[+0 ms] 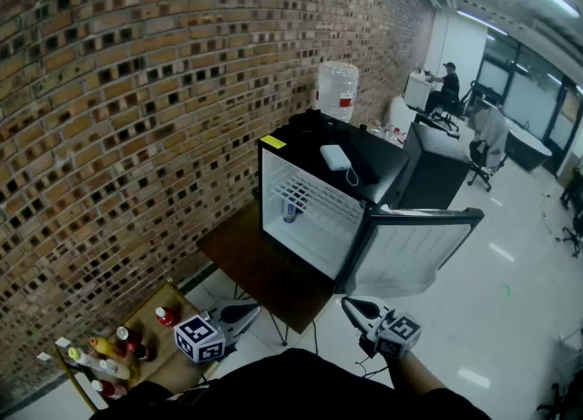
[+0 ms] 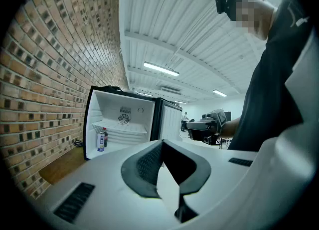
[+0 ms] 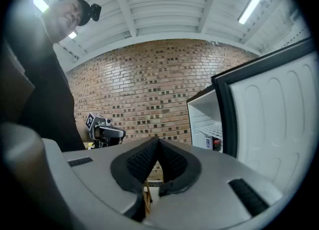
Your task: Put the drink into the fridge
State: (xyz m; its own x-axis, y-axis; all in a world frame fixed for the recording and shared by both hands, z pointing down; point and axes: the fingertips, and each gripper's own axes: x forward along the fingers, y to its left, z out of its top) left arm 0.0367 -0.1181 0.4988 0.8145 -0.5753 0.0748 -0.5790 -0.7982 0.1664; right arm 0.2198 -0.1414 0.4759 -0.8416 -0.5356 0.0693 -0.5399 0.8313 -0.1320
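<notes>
The small black fridge (image 1: 314,181) stands open on a low wooden table (image 1: 241,259), its door (image 1: 414,250) swung out to the right. A blue and white drink can (image 1: 291,212) stands upright inside at the left, with a darker bottle beside it. The can (image 2: 101,139) shows in the left gripper view too, and small (image 3: 208,143) in the right gripper view past the door (image 3: 274,119). My left gripper (image 1: 254,310) and right gripper (image 1: 347,303) hang well short of the fridge. Both are shut and hold nothing. Their jaws meet at the tips (image 2: 162,142) (image 3: 158,141).
A wooden crate with several sauce bottles (image 1: 114,354) sits on the floor at the lower left, against the brick wall (image 1: 118,108). A white power bank (image 1: 335,157) lies on the fridge top. A water jug (image 1: 338,90) stands behind. Desks, chairs and a seated person (image 1: 447,81) are far right.
</notes>
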